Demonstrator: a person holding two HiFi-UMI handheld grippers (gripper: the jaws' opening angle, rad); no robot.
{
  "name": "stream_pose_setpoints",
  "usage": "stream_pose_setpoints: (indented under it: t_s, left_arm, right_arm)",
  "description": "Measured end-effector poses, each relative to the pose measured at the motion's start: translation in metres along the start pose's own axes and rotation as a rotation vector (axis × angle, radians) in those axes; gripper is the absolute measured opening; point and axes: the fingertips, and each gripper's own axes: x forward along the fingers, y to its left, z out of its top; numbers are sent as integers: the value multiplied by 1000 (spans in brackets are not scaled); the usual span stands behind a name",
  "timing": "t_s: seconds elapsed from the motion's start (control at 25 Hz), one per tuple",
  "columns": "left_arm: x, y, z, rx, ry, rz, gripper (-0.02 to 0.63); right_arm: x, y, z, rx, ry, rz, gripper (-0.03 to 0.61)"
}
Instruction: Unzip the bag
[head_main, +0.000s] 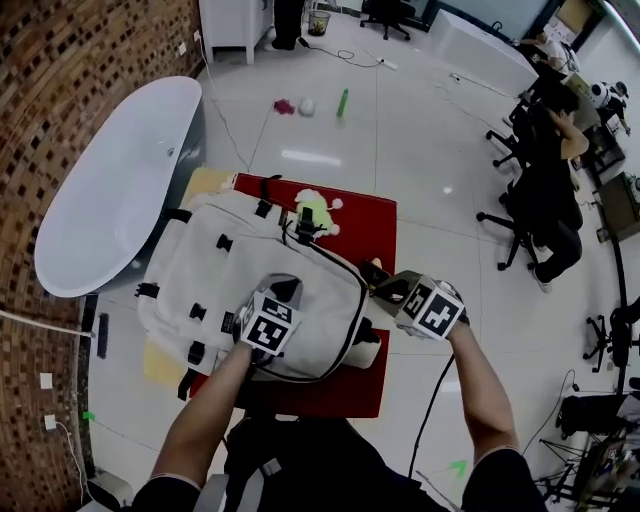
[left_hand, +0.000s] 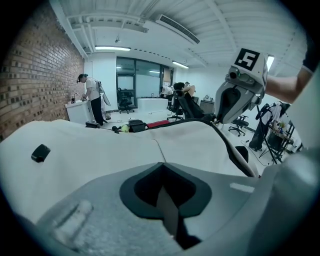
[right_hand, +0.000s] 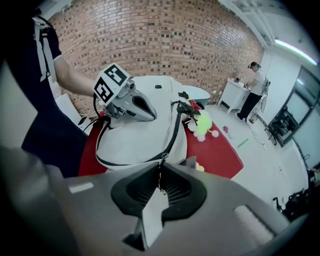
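A white backpack (head_main: 250, 265) lies flat on a red table (head_main: 350, 215); a black zipper line (head_main: 352, 310) runs along its right edge. My left gripper (head_main: 282, 292) sits on the backpack's near top, jaws shut, with white fabric (left_hand: 100, 145) spreading just beyond them. My right gripper (head_main: 374, 282) is at the bag's right edge. In the right gripper view its jaws (right_hand: 160, 176) are shut on the thin zipper pull (right_hand: 160, 163), which leads back to the zipper line (right_hand: 172, 135). The left gripper (right_hand: 134, 106) shows there too, on top of the bag.
A yellow-green plush toy (head_main: 315, 212) lies at the bag's far end. A white bathtub (head_main: 110, 170) stands left of the table against a brick wall. People sit on office chairs (head_main: 545, 200) at the right. A green bottle (head_main: 342, 102) lies on the floor beyond.
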Motion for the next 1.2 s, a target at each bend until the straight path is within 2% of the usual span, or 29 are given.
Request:
stream_pose_setpoints:
  t_s: [0.28, 0.36, 0.48, 0.6, 0.68, 0.72, 0.8, 0.92, 1.0, 1.12, 1.2]
  left_arm:
    - [-1, -1, -6, 18, 12, -41, 5]
    - [-5, -4, -1, 62, 7, -42, 5]
    - [-13, -22, 25, 248, -65, -79, 3]
    - [-18, -63, 64, 485, -193, -196, 5]
    - [-16, -88, 81, 622, -222, -282, 6]
    - [-13, -99, 85, 685, -211, -334, 6]
    - [-6, -118, 83, 818, -151, -459, 166]
    - [5, -132, 70, 1032, -18, -615, 179]
    - [15, -134, 64, 1151, 54, -666, 179]
    - [24, -137, 57, 1258, 160, -743, 175]
    - [29, -138, 51, 1282, 235, -785, 131]
  right_arm:
    - [2, 39, -5, 128, 17, -98, 29]
    - [4, 48, -6, 163, 11, -120, 29]
    - [4, 50, -3, 196, -20, -171, 29]
    - [3, 47, -2, 212, -38, -204, 29]
    - [2, 47, -2, 221, -44, -212, 29]
    - [1, 47, -3, 224, -46, -215, 29]
    - [0, 46, -3, 227, -47, -219, 29]
    - [-2, 43, -1, 222, -42, -225, 28]
    - [-2, 40, 1, 207, -38, -222, 28]
    - [-1, 35, 1, 199, -27, -218, 28]
    - [0, 30, -1, 200, -17, -221, 28]
